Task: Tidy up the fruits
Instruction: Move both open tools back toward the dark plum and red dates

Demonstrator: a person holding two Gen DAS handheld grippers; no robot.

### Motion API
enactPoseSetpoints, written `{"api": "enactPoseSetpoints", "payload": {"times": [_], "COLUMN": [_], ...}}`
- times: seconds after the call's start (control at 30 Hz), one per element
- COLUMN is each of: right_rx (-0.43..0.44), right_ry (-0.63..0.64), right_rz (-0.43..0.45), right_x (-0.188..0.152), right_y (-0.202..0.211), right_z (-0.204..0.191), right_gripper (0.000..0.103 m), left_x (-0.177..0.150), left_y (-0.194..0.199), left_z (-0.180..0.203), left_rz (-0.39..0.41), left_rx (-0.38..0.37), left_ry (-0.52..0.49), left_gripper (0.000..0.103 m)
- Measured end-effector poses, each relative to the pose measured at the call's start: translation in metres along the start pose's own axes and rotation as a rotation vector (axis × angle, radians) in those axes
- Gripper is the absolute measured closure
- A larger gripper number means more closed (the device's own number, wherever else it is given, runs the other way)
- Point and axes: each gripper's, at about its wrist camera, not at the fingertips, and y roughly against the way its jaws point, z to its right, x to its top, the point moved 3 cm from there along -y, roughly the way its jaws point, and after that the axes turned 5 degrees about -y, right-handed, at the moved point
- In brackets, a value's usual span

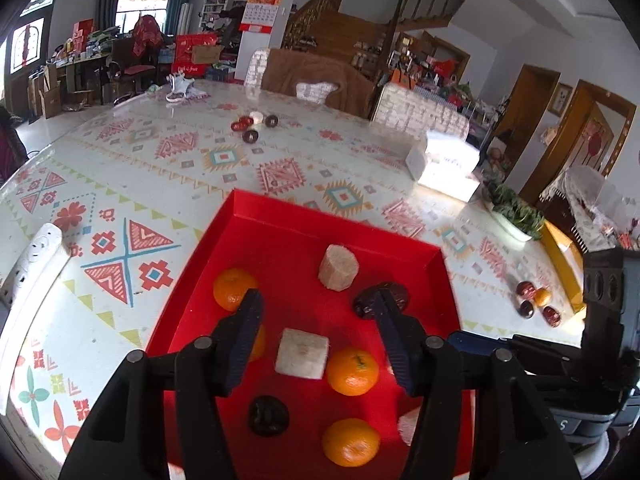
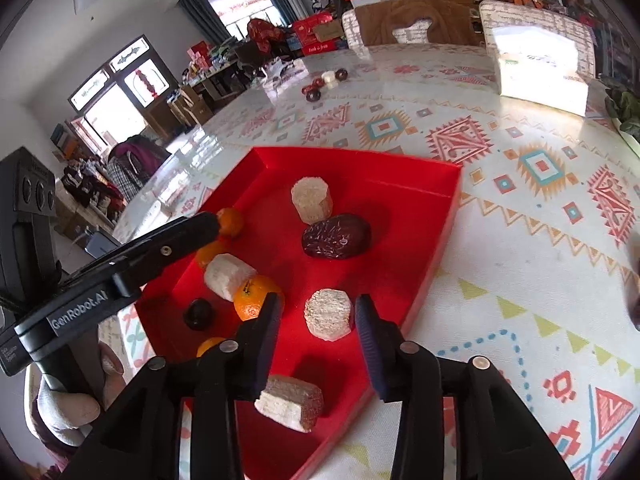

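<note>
- Two views are available; I take the left wrist view first. The left gripper (image 1: pixel 318 320) stands wide open and holds nothing, hovering over the red tray (image 1: pixel 280 206).
- Between its fingers lies a pale block (image 1: pixel 302 353). An orange (image 1: pixel 353 370) touches that block just inside the right finger. A dark date (image 1: pixel 382 300) sits partly behind the right fingertip, and another orange (image 1: pixel 234 289) partly behind the left fingertip.
- Risk: if I close here, the right finger may catch the orange and roll it, since round fruit will not stay put.
- Room: the tray's far wall lies well ahead of the fingertips. More fruit (image 1: pixel 535 303) waits on the table (image 1: pixel 168 152), well off to the right.
- In the right wrist view, the right gripper (image 2: pixel 316 316) is open and empty. A pale round piece (image 2: pixel 329 313) sits between its fingertips, nearer the right one.
- A pale half-round piece (image 2: pixel 289 401) lies under the left finger, near its base. An orange (image 2: pixel 258 296) sits just outside the left fingertip.
- Risk: the left gripper's finger (image 2: pixel 176 240) reaches across the tray ahead and left; moving that way may cause a collision.
- Room: the tray's right wall runs just outside the right finger, so a drift that way may nudge the tray.
</note>
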Motion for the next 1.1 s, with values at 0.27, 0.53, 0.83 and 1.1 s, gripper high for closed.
{"api": "enactPoseSetpoints", "payload": {"times": [0.27, 0.53, 0.83, 1.1], "right_rx": [-0.003, 0.021, -0.032, -0.041], "right_ry": [-0.058, -0.186, -0.39, -0.573], "right_rz": [0.072, 0.186, 0.363, 0.535], "right_x": [-0.01, -0.04, -0.084, -0.118], "right_y": [0.044, 0.102, 0.165, 0.217], "right_z": [0.023, 0.062, 0.132, 0.198], "right_gripper": [0.049, 0.043, 0.031, 0.011], "left_x": [-0.005, -0.019, -0.047, -0.076], "left_y": [0.042, 0.075, 0.081, 0.056], "left_z": [0.031, 0.094, 0.157, 0.202], "left_rz": [0.077, 0.177, 0.185, 0.082], "left_rx": [-0.024, 0.062, -0.079, -0.082], "left_ry": [0.001, -0.107, -0.094, -0.132], "left_gripper": [0.032, 0.023, 0.0, 0.0]}}
